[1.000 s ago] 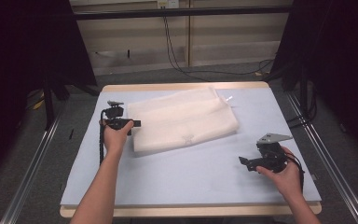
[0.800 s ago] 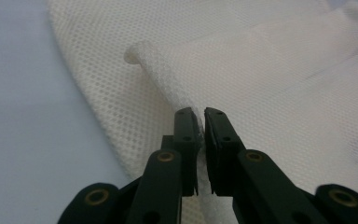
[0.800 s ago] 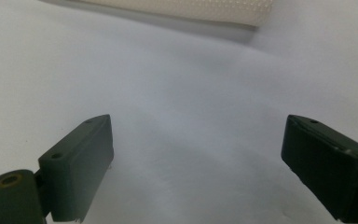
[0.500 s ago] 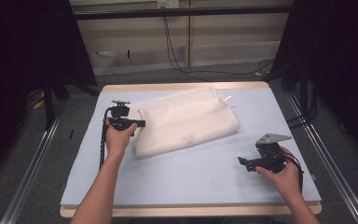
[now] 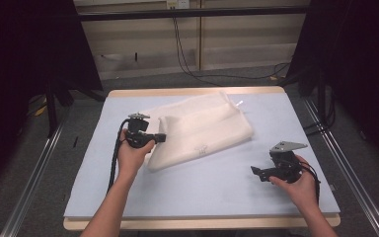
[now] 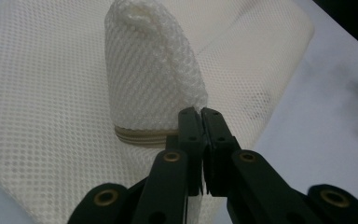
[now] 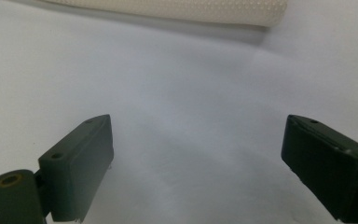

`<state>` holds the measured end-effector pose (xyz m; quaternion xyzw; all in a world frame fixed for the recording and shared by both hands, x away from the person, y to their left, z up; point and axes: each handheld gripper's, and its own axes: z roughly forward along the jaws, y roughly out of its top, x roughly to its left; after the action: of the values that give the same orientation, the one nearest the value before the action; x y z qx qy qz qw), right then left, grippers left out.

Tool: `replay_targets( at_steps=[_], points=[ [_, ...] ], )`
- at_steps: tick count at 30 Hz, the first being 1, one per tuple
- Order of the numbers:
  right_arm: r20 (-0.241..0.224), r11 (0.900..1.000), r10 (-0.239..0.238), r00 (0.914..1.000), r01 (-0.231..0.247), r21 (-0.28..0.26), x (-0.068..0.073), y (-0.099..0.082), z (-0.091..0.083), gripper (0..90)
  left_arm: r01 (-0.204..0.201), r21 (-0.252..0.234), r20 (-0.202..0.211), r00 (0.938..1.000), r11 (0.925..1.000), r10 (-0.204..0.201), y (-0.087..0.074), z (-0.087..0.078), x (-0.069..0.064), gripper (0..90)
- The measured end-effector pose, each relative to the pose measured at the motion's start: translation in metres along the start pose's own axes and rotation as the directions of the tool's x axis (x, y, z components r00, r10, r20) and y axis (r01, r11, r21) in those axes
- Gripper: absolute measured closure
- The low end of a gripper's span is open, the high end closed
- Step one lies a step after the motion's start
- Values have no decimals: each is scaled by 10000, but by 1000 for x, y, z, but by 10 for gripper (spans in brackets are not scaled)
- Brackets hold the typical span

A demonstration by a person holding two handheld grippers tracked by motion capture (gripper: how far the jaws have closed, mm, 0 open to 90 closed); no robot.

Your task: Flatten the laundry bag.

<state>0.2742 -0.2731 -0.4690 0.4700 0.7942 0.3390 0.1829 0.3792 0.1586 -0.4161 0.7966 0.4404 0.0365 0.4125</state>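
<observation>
The person is folding a white mesh laundry bag (image 5: 202, 131) that is lying across the far middle of the pale blue table (image 5: 217, 187). The left gripper (image 5: 159, 138) is pinching the bag's left edge, its jaws closed tight on the netting; in the left gripper view the mesh (image 6: 151, 79) is standing up in a rounded hump just beyond the jaw tips, with a tan trim band (image 6: 140, 136) showing at its foot. From above, that left edge is lifting off the table and curling toward the right, over the rest of the bag, which is lying flat with its far right corner near the table's far edge.

The right gripper (image 5: 254, 171) is hovering over bare table at the near right, well apart from the bag, its jaws (image 7: 79, 163) standing wide with nothing between them; the bag's near edge (image 7: 191, 11) is showing far ahead of it.

As a judgement, the fold is only beginning: the edge is gripped and raised, but it is not yet carried across and laid down, and smoothing or a second fold is probably remaining, likely with the right gripper helping.
</observation>
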Motion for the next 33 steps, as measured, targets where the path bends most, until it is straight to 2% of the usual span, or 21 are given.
replay_targets(
  at_steps=[5, 8, 13, 14, 15, 18, 21, 24, 29, 33],
  points=[
    [22, 10000, 19, 10000, -20, 52, 2, 0, 0, 88, -66, -41, 279, 9996, 10000, 67, -15, 3, -5, 877],
    [28, 10000, -25, 10000, 25, 43, 2, 1, 2, 88, -367, -23, 450, 9983, 9993, 368, -21, 1, -11, 877],
    [-8, 9998, -96, 10000, 96, 166, 6, 2, 5, 88, -780, 77, 806, 9938, 9969, 772, -33, 5, -22, 877],
    [-67, 9998, -161, 9998, 162, 119, 6, 2, 6, 88, -735, 56, 884, 9934, 9973, 727, -36, 6, -25, 877],
    [-81, 9999, -90, 9999, 91, 122, 7, 3, 6, 90, -904, 148, 976, 9913, 9958, 886, -39, 6, -27, 877],
    [-105, 10000, -87, 9999, 87, -40, 8, 5, 6, 120, -1026, 267, 1156, 9884, 9944, 988, -45, 10, -32, 877],
    [-132, 9999, 88, 9999, -89, -85, 9, 7, 4, 144, -1038, 312, 1273, 9869, 9941, 990, -52, 13, -36, 878],
    [-152, 9995, 26, 9999, -31, -306, 9, 11, 2, 174, -1167, 478, 1334, 9850, 9920, 1095, -59, 15, -39, 879],
    [-138, 9998, -82, 9999, 80, -189, 15, 18, 6, 190, -1490, 826, 1410, 9806, 9854, 1364, -66, 16, -42, 880],
    [-282, 9997, -168, 9995, 162, -204, 22, 24, 11, 205, -1493, 826, 1509, 9792, 9853, 1357, -69, 14, -42, 880]
  ],
)
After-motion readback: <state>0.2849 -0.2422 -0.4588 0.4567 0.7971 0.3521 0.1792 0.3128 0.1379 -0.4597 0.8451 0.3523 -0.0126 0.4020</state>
